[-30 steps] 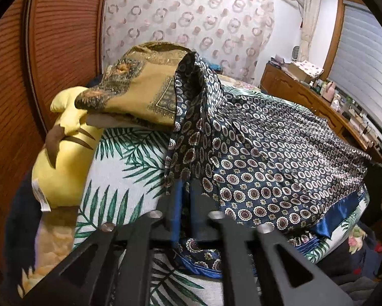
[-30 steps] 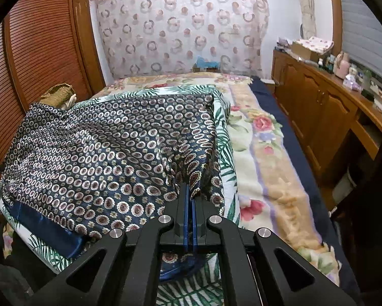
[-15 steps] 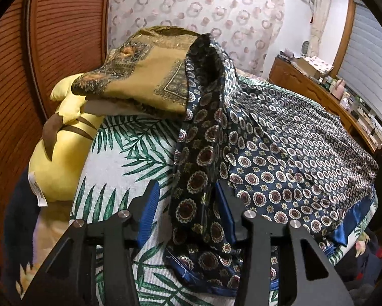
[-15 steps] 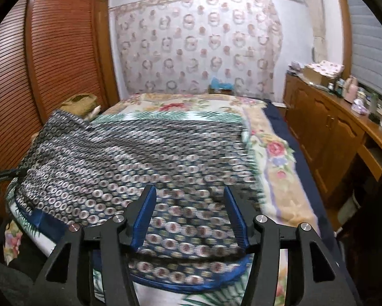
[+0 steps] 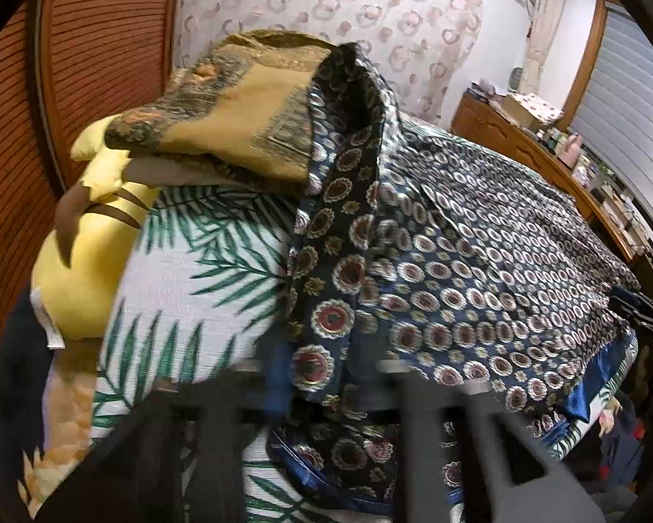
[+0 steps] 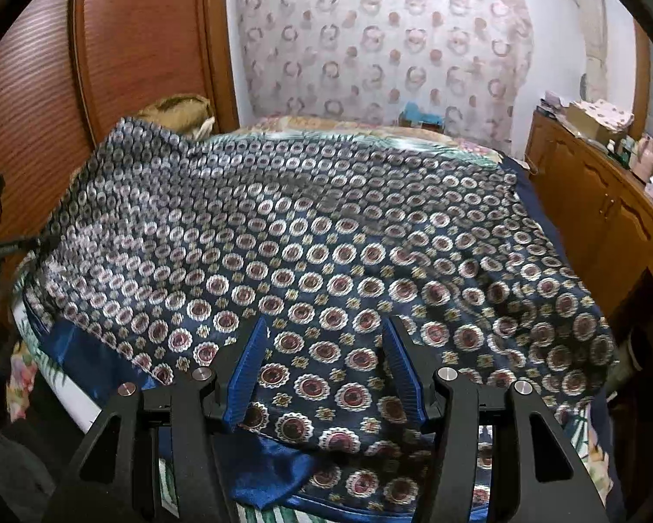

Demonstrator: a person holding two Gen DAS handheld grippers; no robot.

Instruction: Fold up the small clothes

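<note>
No brand or readable writing shows anywhere; the small white tag (image 5: 49, 327) on the yellow plush toy (image 5: 71, 274) at the far left is too blurred to read. Right of the toy lies a palm-leaf sheet (image 5: 187, 287), and behind it a folded mustard patterned cloth (image 5: 239, 117) sits on top.

The navy medallion-print garment (image 5: 478, 270) spreads across the bed from there rightward. Its left edge rises in a ridge against the mustard cloth and runs down into the left gripper (image 5: 322, 392), whose jaws have just been closing and now pinch that fold, though they are smeared by motion.

In the right wrist view the garment (image 6: 326, 239) drapes over the bed's near edge, its blue satin hem (image 6: 265, 470) hanging low. The right gripper (image 6: 326, 370) stands spread, its blue pads either side of the cloth, not pressing it. A wooden cabinet (image 6: 587, 209) lines the right wall.
</note>
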